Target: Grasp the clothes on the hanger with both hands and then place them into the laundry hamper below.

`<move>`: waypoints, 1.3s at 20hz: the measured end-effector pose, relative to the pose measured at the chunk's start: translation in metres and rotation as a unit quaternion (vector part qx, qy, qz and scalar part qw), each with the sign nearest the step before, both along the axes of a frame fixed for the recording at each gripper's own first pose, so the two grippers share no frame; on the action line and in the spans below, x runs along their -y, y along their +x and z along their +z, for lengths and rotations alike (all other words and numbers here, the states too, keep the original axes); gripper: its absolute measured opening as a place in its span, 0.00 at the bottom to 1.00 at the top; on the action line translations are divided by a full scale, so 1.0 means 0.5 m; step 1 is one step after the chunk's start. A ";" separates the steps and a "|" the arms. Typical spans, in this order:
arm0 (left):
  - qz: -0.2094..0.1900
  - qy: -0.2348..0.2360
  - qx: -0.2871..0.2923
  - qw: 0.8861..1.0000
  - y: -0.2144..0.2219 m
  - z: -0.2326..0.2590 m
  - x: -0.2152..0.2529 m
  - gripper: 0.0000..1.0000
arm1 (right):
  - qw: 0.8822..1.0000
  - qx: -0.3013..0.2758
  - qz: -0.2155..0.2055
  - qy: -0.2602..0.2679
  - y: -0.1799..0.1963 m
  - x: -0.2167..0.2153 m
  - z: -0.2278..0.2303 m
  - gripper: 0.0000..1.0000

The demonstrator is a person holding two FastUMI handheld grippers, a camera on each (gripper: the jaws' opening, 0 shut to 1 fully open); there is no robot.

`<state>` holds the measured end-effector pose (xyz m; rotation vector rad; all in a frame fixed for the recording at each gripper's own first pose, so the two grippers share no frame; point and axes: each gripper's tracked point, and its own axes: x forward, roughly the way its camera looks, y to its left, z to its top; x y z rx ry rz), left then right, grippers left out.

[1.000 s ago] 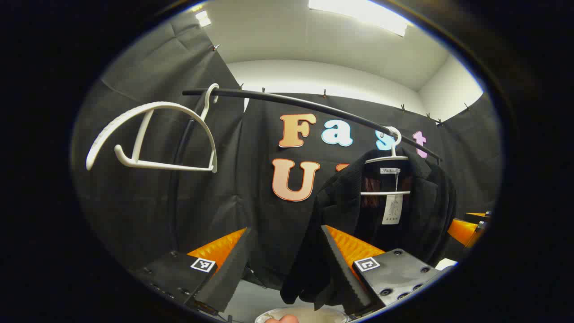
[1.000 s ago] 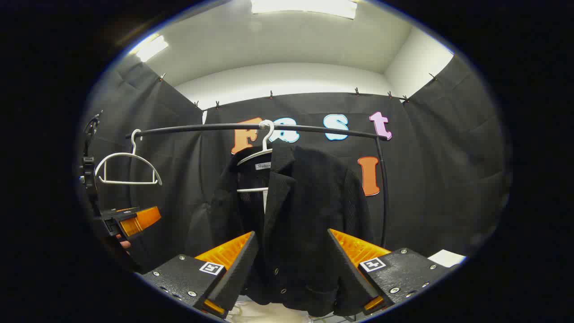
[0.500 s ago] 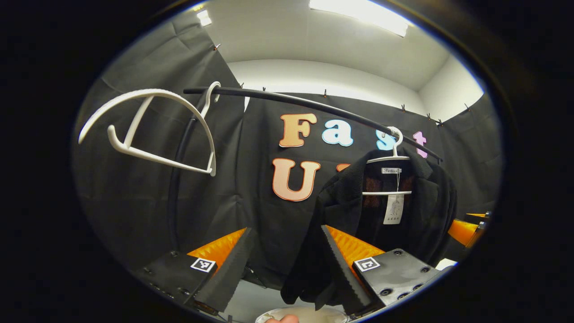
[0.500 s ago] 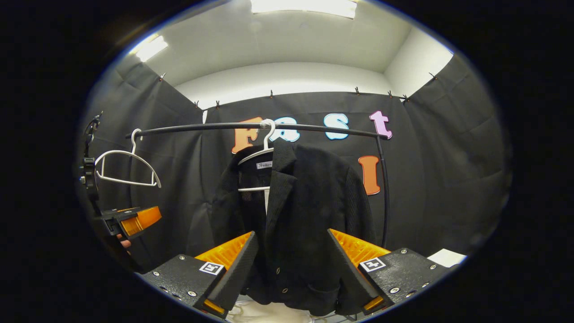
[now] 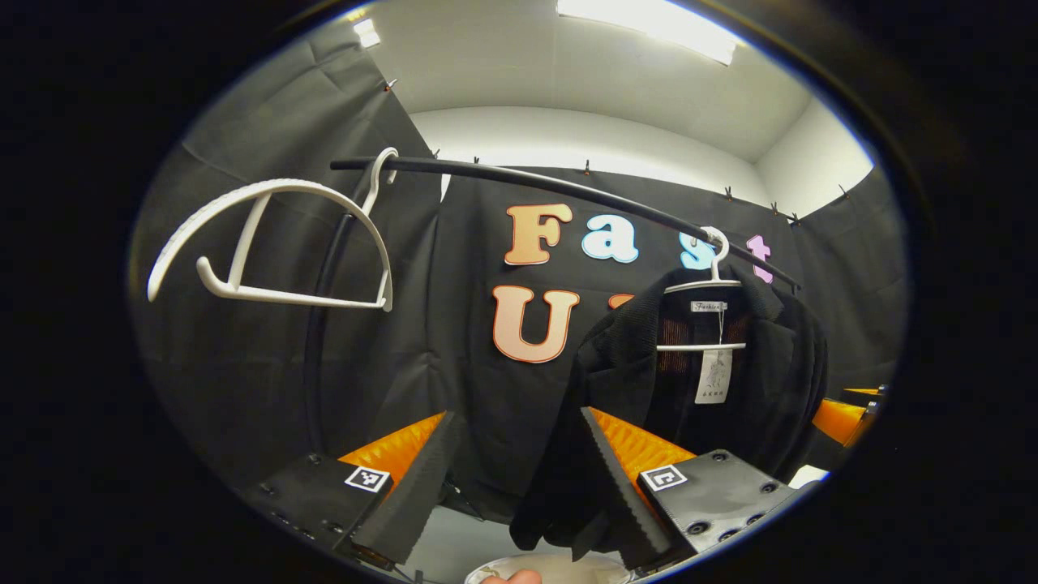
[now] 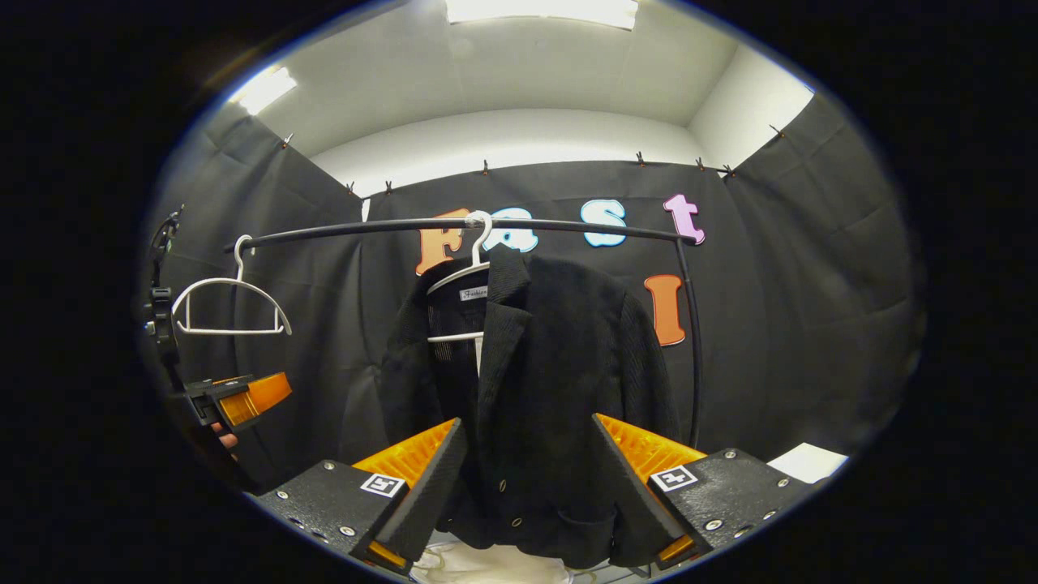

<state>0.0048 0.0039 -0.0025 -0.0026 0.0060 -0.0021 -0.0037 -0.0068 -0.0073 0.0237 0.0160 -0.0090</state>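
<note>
The black jacket (image 6: 535, 389) hung on a white hanger (image 6: 466, 272) from the rail (image 6: 365, 229), above a pale hamper (image 6: 486, 564). The right tongs (image 6: 523, 470) gaped wide before its front and buttons; the left tongs (image 5: 519, 470), also wide, faced its open lining and tag (image 5: 712, 377), beside a bare hanger (image 5: 276, 243).

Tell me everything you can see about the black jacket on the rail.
The jacket is black, with a ribbed or textured weave, a notched lapel and small buttons near the hem. It hangs front-open on a white hanger hooked over the black rail. A neck label and a white paper tag show inside the collar. Its sleeves hang loose. Neither claw touches it; a pale hamper sits below its hem.
</note>
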 end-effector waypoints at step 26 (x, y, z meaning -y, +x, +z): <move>0.000 -0.013 -0.007 1.000 -0.026 0.002 -0.012 0.93 | 0.998 -0.058 0.013 0.009 0.208 -0.068 -0.132 0.94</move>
